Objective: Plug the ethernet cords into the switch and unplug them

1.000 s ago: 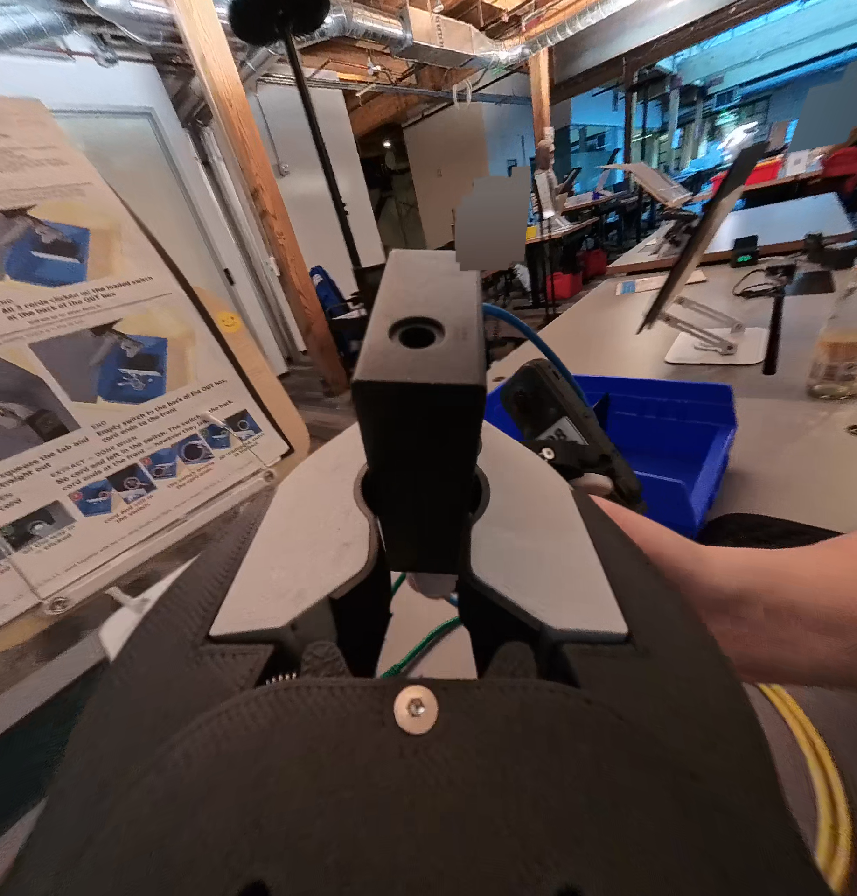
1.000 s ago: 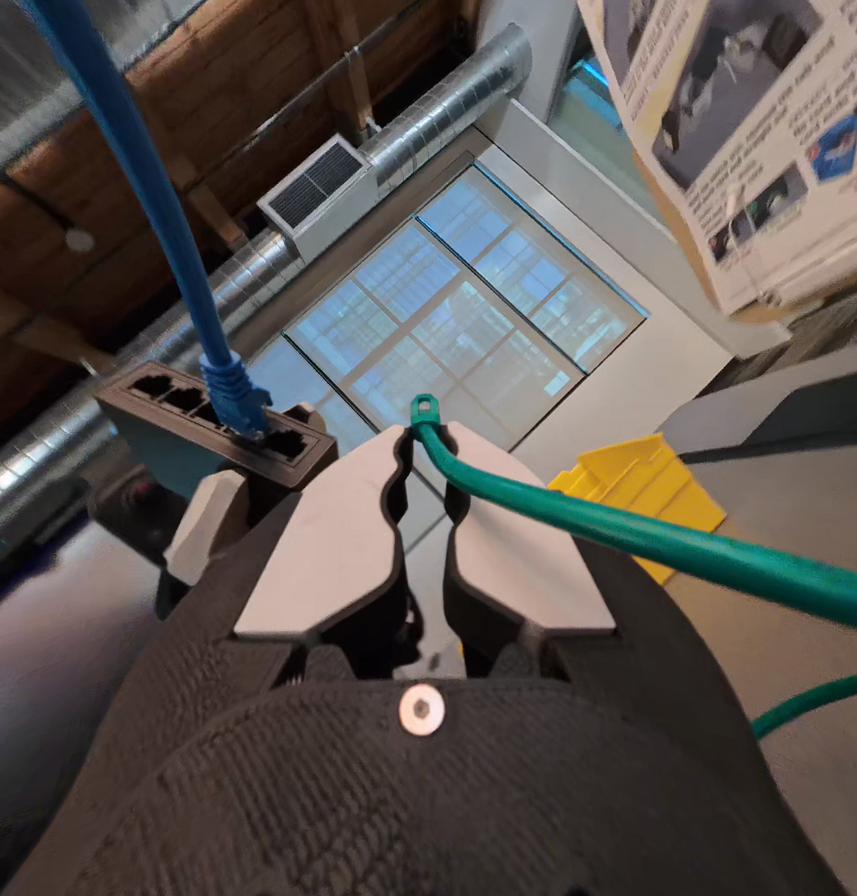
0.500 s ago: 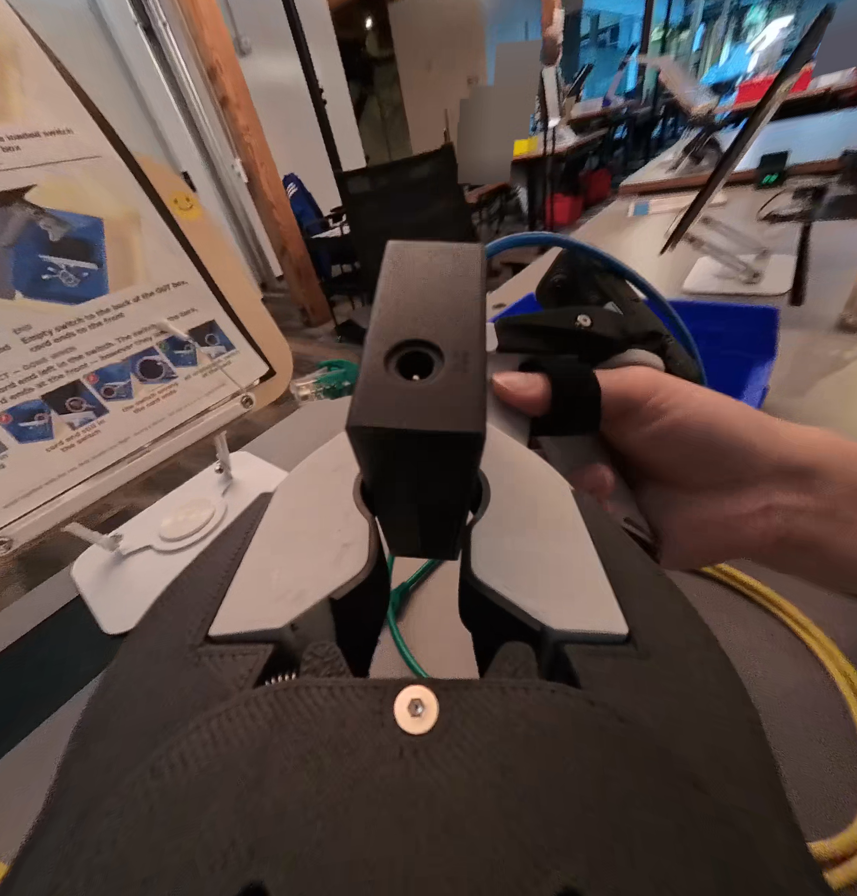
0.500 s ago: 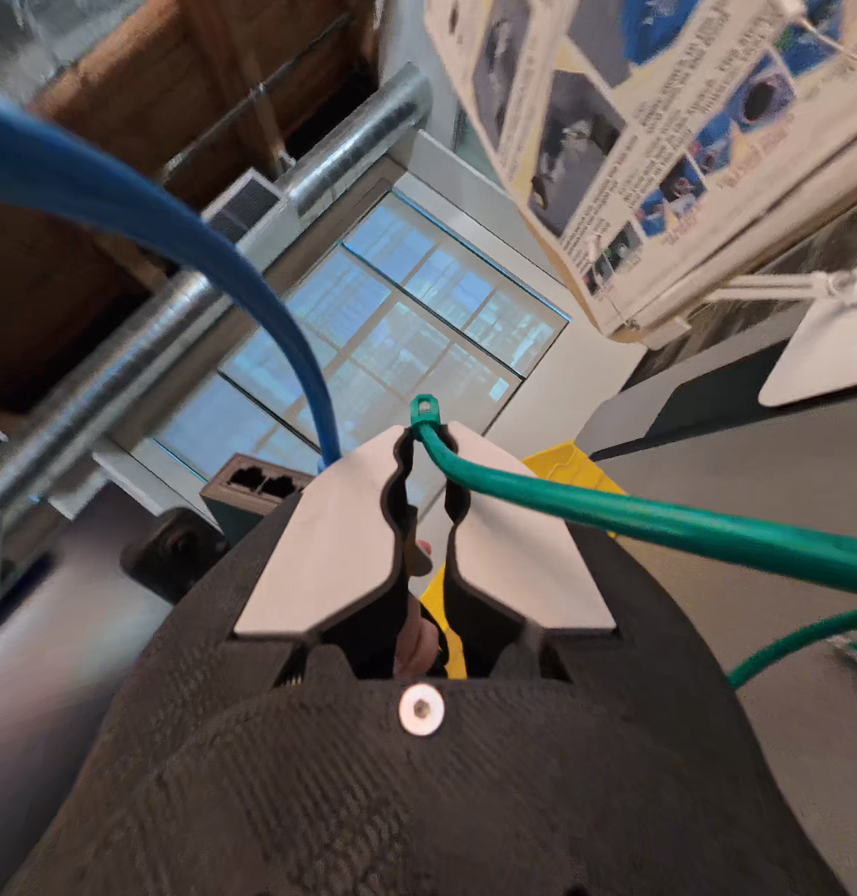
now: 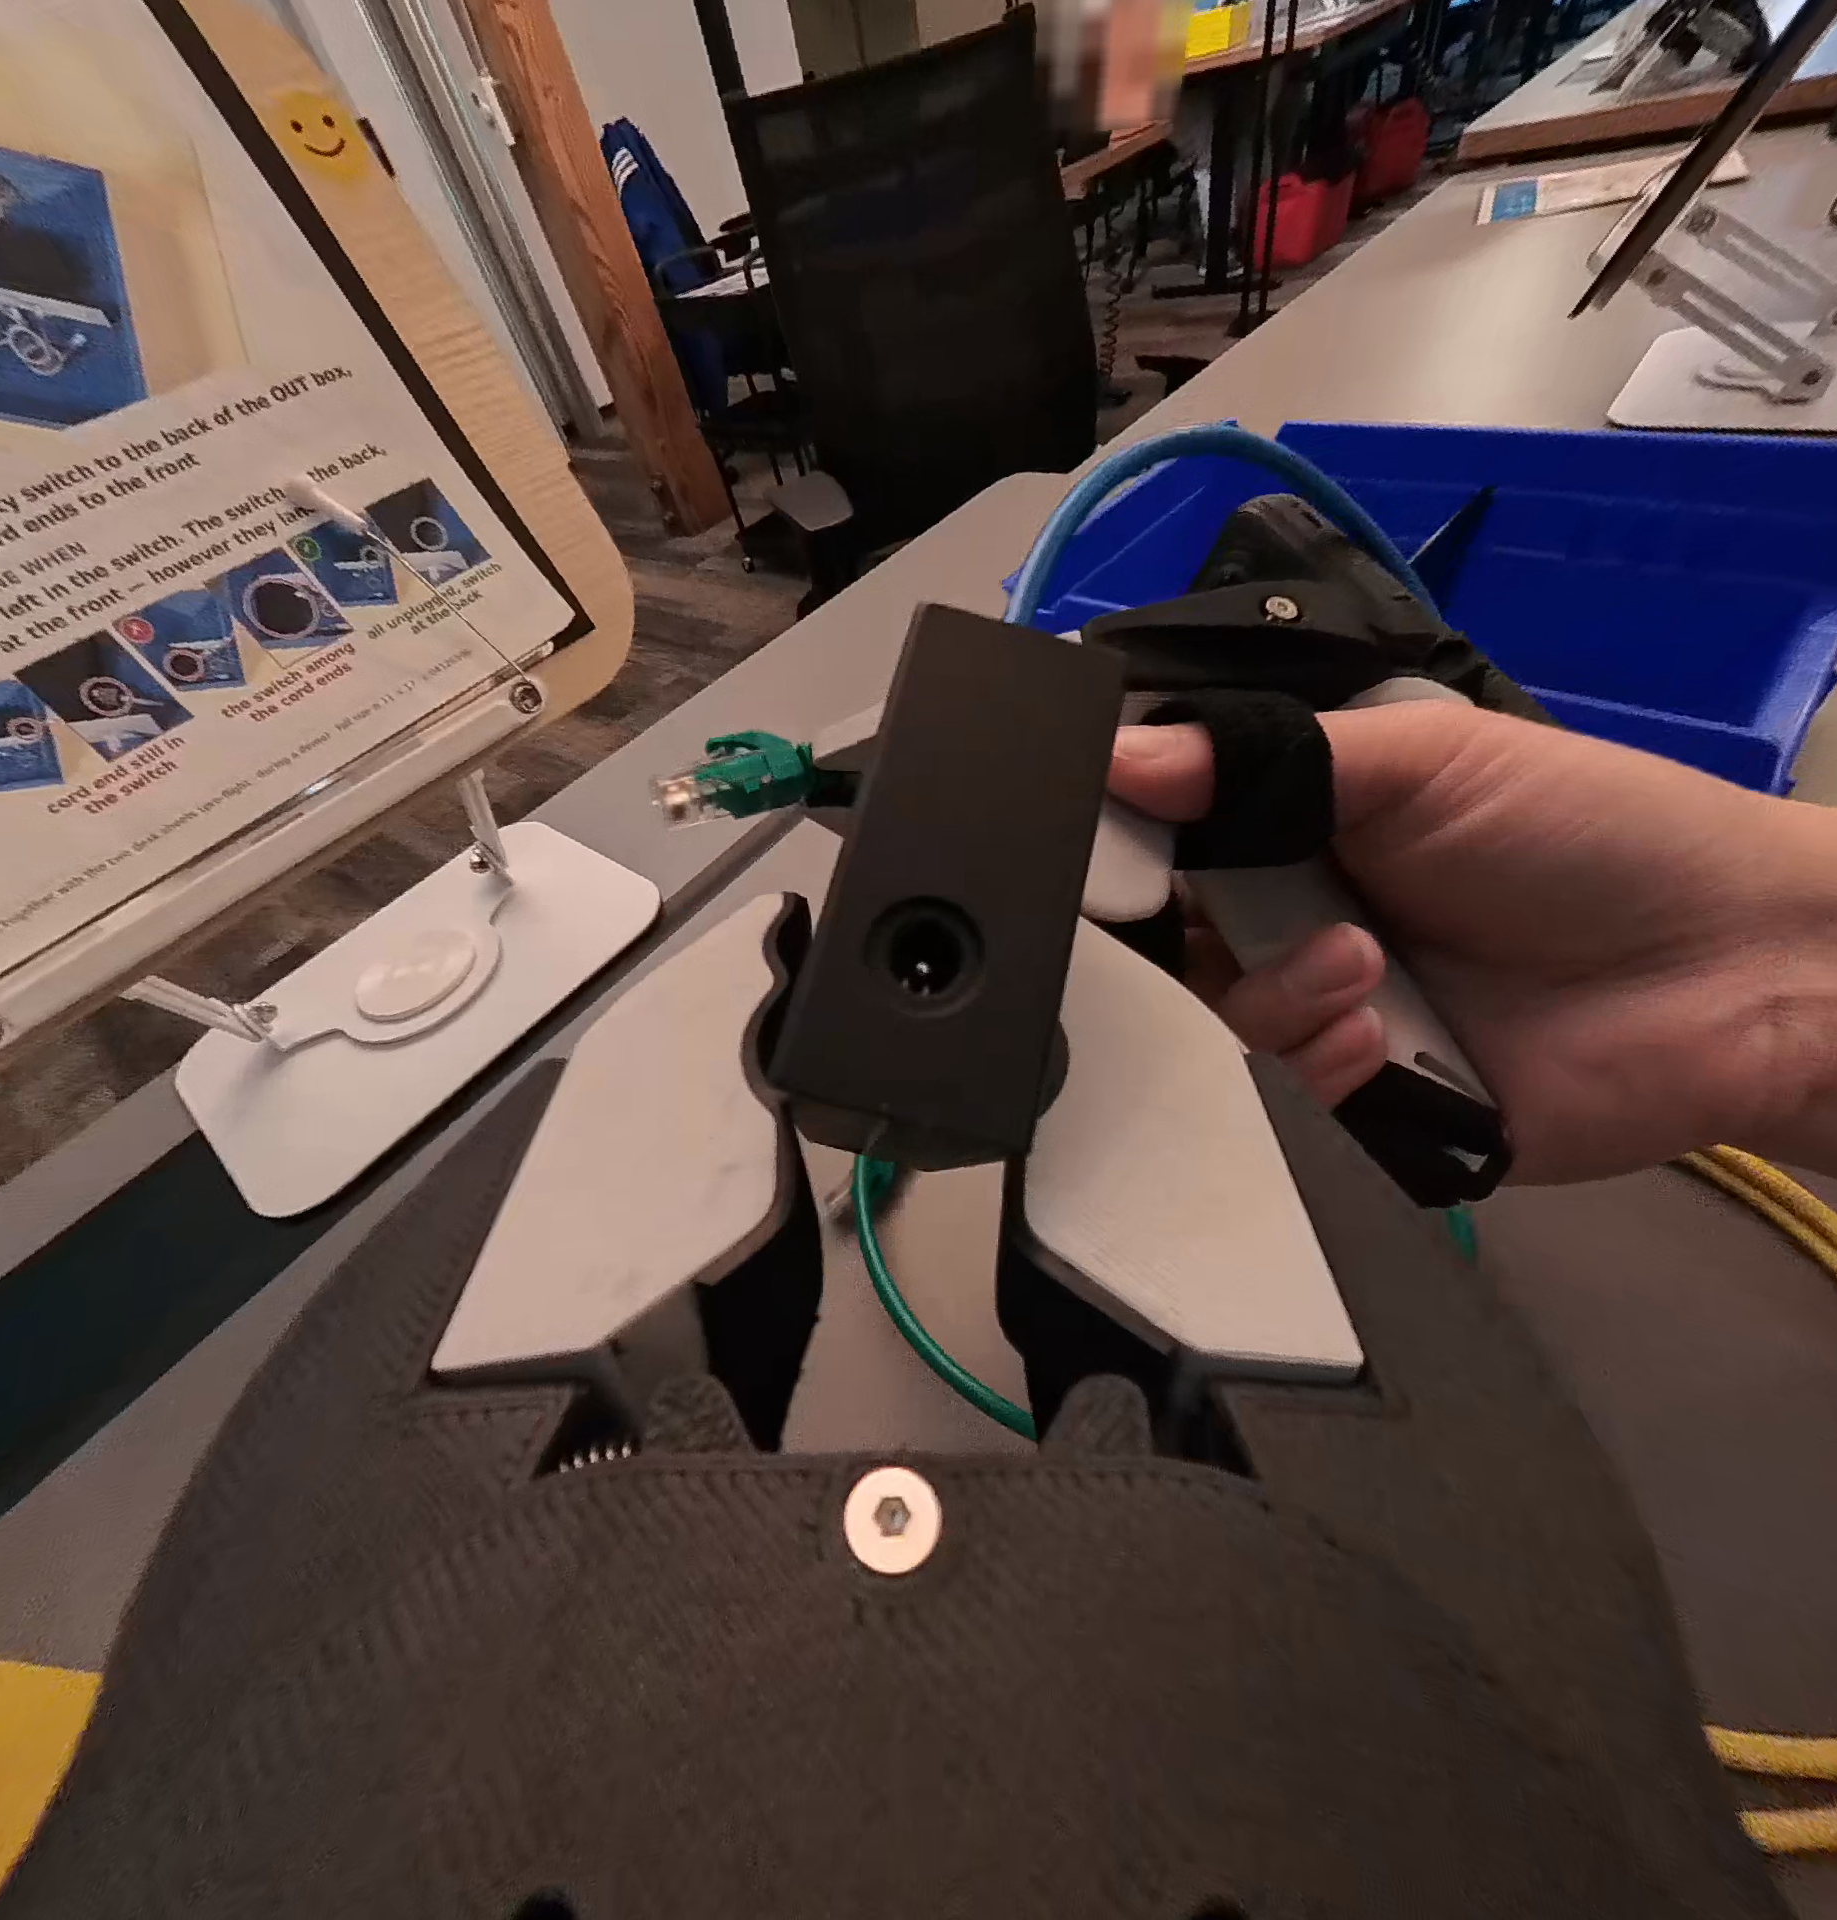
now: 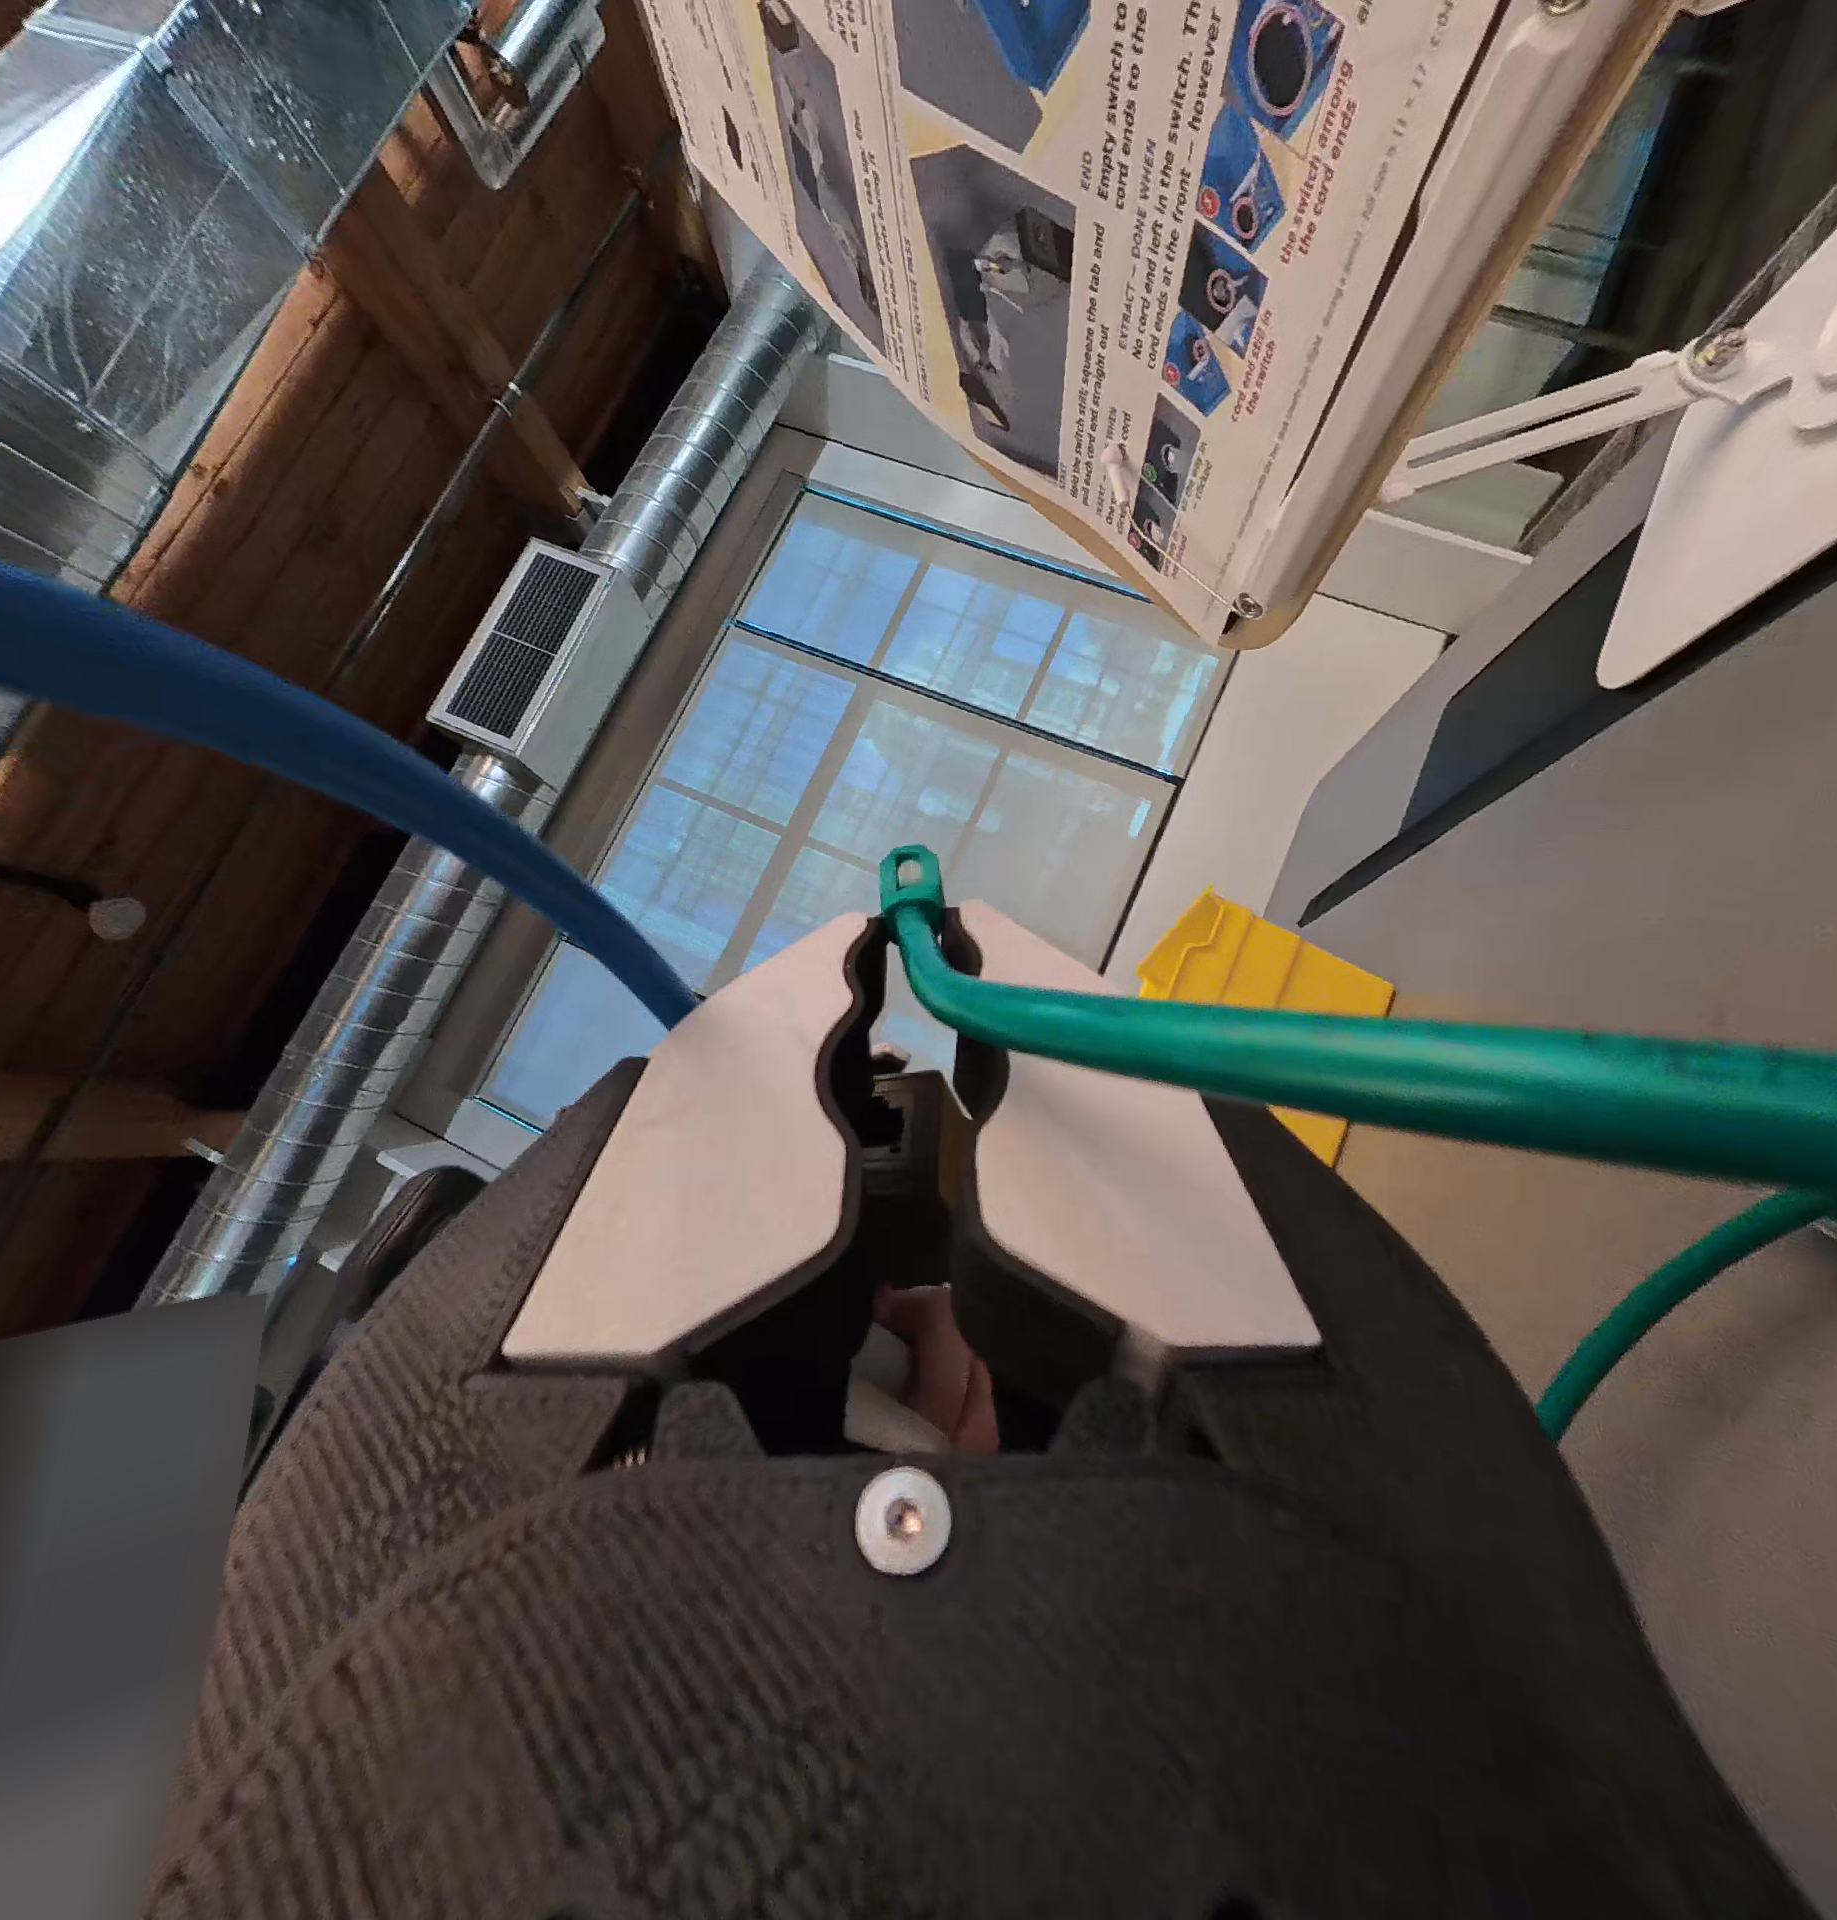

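Note:
In the left wrist view the black switch [image 5: 955,894] stands between the fingers of my left gripper [image 5: 919,992]. It leans to the right, and the jaws stand a little wider than the switch, so the gripper counts as open. My right gripper [image 6: 909,925] is shut on the green cord [image 6: 1361,1049] just behind its plug [image 6: 909,878]. That plug [image 5: 737,779] pokes out to the left of the switch, free of any port. A hand [image 5: 1516,883] holds the right gripper close behind the switch. A blue cord [image 5: 1184,447] arcs up behind the switch; its end is hidden.
A blue bin [image 5: 1620,582] sits behind the hand on the grey table [image 5: 1672,1455]. An instruction sheet on a white stand [image 5: 415,987] is at the left. A yellow cord [image 5: 1807,1226] lies at the right, with green cord slack [image 5: 893,1299] under my fingers. A yellow bin [image 6: 1257,966] is beyond.
The left gripper came down toward the table. Its jaws widened and the switch, upright before, now leans right. The right gripper kept its hold on the green cord and moved in behind the switch.

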Motion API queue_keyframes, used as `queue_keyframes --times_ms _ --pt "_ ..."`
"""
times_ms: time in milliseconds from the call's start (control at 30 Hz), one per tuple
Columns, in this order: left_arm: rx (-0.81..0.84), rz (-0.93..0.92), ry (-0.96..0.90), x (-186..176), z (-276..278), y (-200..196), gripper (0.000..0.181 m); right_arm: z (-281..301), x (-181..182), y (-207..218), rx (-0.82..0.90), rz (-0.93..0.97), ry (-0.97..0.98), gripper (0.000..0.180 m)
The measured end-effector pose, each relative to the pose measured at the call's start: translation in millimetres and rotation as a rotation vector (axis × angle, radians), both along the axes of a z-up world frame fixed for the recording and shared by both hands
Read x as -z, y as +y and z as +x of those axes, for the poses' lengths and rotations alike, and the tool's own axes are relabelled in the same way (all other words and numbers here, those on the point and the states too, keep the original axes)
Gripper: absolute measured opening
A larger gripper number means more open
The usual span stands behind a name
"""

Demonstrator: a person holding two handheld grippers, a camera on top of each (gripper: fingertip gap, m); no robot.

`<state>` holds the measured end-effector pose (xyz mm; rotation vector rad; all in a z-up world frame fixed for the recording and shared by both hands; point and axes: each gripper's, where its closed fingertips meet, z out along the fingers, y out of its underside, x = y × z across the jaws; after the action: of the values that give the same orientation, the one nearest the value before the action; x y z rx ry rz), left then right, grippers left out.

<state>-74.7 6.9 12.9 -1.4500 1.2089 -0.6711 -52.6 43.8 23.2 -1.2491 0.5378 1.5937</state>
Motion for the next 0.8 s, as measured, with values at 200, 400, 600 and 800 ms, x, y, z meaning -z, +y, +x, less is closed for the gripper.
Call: queue_keyframes --times_ms 200,400,600,800 --pt "-0.005 0.043 0.017 1.0 1.6 -1.2 0.038 -0.9 3.9 0.8 -0.032 -0.031 0.089 0.011" --pt "-0.014 0.076 0.014 -3.2 0.0 -0.9 0.040 -3.8 3.3 -0.5 -0.051 -0.040 0.118 0.011" --pt "-0.005 0.094 0.018 -5.6 -0.2 -3.3 0.041 -3.9 -2.4 -3.1 -0.057 -0.032 0.134 0.011" --pt "0.014 0.079 0.042 -1.5 1.5 -6.5 0.044 -3.2 -1.7 -2.6 -0.058 -0.036 0.143 0.011"
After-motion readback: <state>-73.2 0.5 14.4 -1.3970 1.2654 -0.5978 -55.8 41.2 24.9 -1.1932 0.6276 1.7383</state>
